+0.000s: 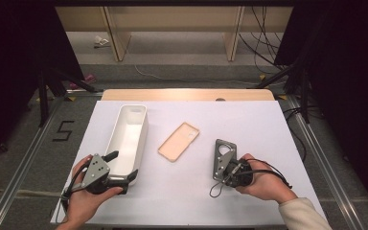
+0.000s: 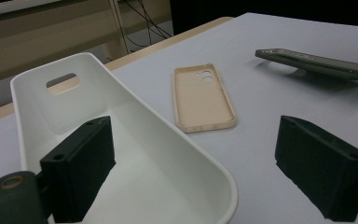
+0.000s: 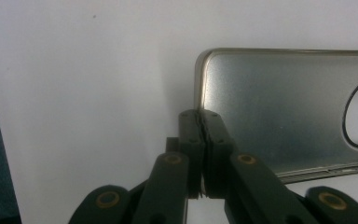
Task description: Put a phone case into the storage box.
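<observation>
Phone (image 1: 223, 155), a grey slab with a round camera hole, lay right of the tan case (image 1: 178, 141) and well apart from it, its near corner pinched in the right gripper (image 1: 230, 173), whose jaws were pressed together on the edge. Judging by the tilt seen from the left gripper view, the step in hand was lifting the phone off the table (image 1: 249, 120). The next move would likely call for carrying it over the case, open side up, and lining up the camera holes before pressing down. The left gripper (image 1: 123, 166) stood with jaws wide apart astride the near end wall of the white bin (image 1: 129, 134), left of the case, clamping nothing. The phone's far end was cut off in the right gripper view (image 3: 284, 107), and its underside was hidden.
</observation>
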`<state>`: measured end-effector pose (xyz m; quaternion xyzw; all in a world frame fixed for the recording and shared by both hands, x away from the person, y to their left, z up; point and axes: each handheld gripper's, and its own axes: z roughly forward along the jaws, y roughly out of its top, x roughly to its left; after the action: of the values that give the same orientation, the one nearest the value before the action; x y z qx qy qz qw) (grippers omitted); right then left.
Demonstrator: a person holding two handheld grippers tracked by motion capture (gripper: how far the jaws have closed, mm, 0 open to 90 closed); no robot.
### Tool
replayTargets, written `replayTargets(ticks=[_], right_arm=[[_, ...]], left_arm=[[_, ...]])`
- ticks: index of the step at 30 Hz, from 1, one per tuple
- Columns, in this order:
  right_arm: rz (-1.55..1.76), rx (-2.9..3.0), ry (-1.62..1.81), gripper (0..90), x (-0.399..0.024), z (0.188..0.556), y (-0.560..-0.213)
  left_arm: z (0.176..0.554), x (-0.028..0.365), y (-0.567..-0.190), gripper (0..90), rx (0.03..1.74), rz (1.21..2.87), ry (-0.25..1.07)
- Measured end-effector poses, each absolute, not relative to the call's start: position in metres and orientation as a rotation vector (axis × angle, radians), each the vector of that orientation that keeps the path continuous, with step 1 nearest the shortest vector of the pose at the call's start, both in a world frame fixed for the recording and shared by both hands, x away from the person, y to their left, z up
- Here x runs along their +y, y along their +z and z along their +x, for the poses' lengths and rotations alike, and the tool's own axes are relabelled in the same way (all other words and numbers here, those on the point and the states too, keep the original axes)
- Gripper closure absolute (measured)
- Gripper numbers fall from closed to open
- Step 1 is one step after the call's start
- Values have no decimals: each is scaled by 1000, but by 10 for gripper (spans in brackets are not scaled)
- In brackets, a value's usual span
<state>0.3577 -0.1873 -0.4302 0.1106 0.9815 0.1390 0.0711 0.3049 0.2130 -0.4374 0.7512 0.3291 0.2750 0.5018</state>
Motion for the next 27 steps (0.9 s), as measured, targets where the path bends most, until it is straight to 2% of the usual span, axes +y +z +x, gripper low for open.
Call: replayTargets(ticks=[7, 15, 27], right_arm=[[350, 2924, 529, 887, -187, 358, -426], [357, 2901, 640, 886, -179, 358, -425], [325, 2870, 734, 887, -168, 354, -420]], left_arm=[[305, 214, -434, 114, 799, 1807, 684], [314, 214, -414, 120, 832, 1748, 670], [345, 174, -386, 153, 871, 1807, 569]])
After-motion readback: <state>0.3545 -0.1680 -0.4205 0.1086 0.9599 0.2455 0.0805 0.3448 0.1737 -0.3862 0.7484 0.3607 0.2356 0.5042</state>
